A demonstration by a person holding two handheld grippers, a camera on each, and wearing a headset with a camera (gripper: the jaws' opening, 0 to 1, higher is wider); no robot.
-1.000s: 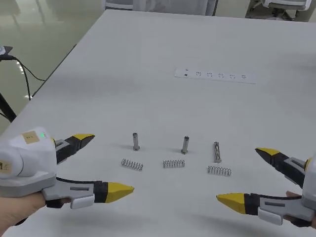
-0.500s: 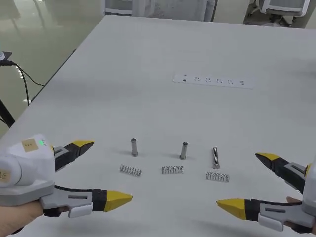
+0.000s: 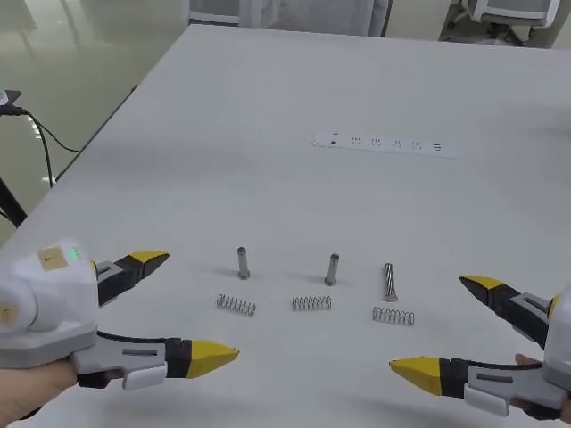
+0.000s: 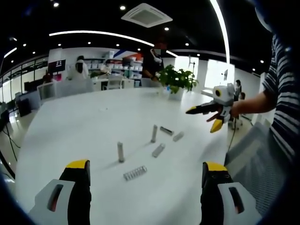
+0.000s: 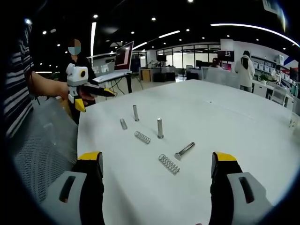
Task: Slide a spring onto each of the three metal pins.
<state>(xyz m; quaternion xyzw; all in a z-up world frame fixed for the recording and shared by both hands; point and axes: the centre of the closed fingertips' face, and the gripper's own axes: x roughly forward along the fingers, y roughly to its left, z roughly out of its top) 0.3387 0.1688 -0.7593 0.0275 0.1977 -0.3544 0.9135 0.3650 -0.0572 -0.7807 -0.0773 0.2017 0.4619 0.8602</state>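
Three metal pins stand in a row on the white table: the left pin [image 3: 243, 263] and the middle pin [image 3: 332, 268] are upright, while the right pin [image 3: 389, 281] lies on its side [image 5: 184, 151]. A spring lies in front of each: left spring [image 3: 235, 305], middle spring [image 3: 311, 303], right spring [image 3: 393, 315]. My left gripper [image 3: 183, 308] hovers open to the left of the row, nothing between its jaws. My right gripper [image 3: 444, 325] hovers open to the right of it, also holding nothing. Each gripper faces the row, with the nearest spring [image 4: 135, 173] [image 5: 168, 164] ahead of its jaws.
A white power strip [image 3: 384, 143] lies flat farther back on the table. The table's left edge [image 3: 98, 134] runs diagonally, with a black cable [image 3: 40, 134] beyond it on the floor. Office chairs stand past the far edge.
The head camera has shifted slightly, so the pins and springs sit a little lower in the picture. Both grippers stay open in about the same places.
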